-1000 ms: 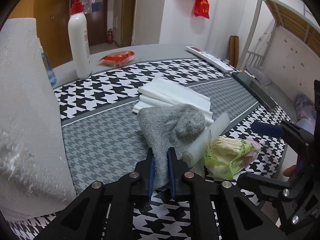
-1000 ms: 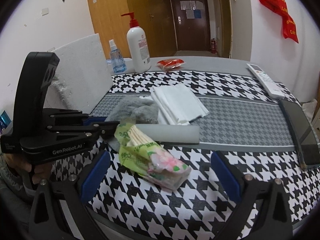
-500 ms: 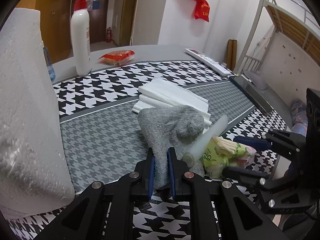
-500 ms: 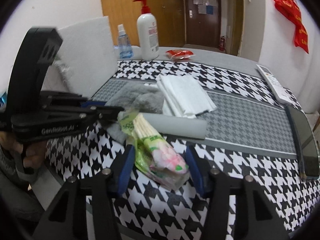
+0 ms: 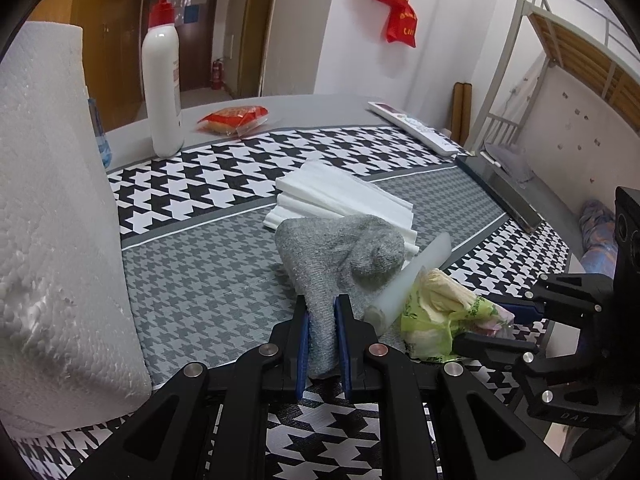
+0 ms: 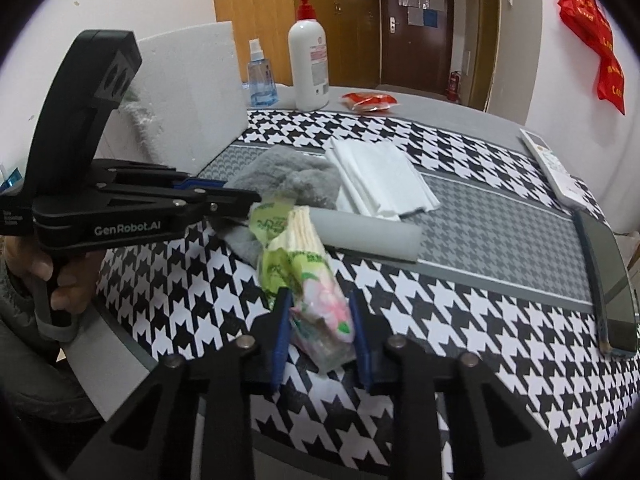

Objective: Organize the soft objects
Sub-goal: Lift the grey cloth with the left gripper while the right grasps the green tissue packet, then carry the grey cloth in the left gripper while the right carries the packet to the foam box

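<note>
Black fingers (image 5: 304, 344), blue pads (image 6: 280, 340)

Your left gripper (image 5: 322, 312) — black with blue finger pads (image 5: 303, 344) — is pinched tight on the near end of the grey knitted sock (image 5: 340, 256), its fingers almost parallel. Your left hand (image 6: 60, 280) wraps the handle, index finger curled on the trigger. Your right gripper (image 6: 320, 320) has its blue pads (image 6: 280, 340) pressed against both sides of the green-and-pink plastic tissue pack (image 6: 316, 292) — jaws partly closed, gripping its near end.
</note>
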`<action>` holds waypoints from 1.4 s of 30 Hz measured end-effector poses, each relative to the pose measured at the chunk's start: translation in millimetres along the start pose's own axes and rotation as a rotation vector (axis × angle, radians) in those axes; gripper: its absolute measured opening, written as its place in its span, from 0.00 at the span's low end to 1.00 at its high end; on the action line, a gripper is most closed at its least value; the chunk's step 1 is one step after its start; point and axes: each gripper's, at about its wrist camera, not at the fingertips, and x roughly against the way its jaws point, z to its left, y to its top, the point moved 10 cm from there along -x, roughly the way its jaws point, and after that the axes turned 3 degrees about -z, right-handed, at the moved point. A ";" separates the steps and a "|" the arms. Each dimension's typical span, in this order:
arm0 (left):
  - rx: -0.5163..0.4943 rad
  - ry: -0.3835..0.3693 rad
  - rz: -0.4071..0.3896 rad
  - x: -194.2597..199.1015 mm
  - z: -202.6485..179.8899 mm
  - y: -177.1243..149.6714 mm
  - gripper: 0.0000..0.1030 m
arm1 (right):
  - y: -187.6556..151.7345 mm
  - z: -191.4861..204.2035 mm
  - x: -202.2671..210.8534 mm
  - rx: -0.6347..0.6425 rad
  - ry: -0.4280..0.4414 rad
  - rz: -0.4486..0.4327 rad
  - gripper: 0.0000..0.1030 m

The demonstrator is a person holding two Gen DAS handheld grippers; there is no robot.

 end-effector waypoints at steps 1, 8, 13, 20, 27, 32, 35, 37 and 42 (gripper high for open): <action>-0.003 -0.002 -0.011 1.8 -0.7 1.2 0.10 | 0.3 -0.8 1.6 -0.007 -0.001 -0.002 0.31; -0.020 0.013 -0.074 17.2 -5.8 13.6 0.09 | 11.3 -11.4 25.0 -0.051 -0.037 -0.065 0.31; -0.034 0.017 -0.125 34.5 -11.3 25.0 0.06 | 19.2 -13.5 40.3 -0.065 -0.046 -0.114 0.31; -0.048 0.071 -0.176 53.1 -12.7 34.2 0.06 | 31.8 -13.0 51.7 -0.079 -0.060 -0.167 0.31; -0.070 0.108 -0.211 71.0 -14.4 39.9 0.06 | 41.9 -8.1 60.2 -0.097 -0.064 -0.220 0.31; -0.089 0.114 -0.236 86.0 -19.9 42.2 0.06 | 46.7 -2.9 66.6 -0.105 -0.062 -0.252 0.31; -0.104 0.127 -0.259 95.3 -21.6 44.6 0.06 | 49.5 -0.3 71.2 -0.107 -0.065 -0.271 0.31; -0.111 0.129 -0.277 100.1 -22.6 46.1 0.06 | 51.5 0.8 74.6 -0.105 -0.074 -0.281 0.31; -0.109 0.140 -0.299 107.5 -19.2 49.9 0.06 | 56.5 -0.6 80.6 -0.125 -0.101 -0.307 0.31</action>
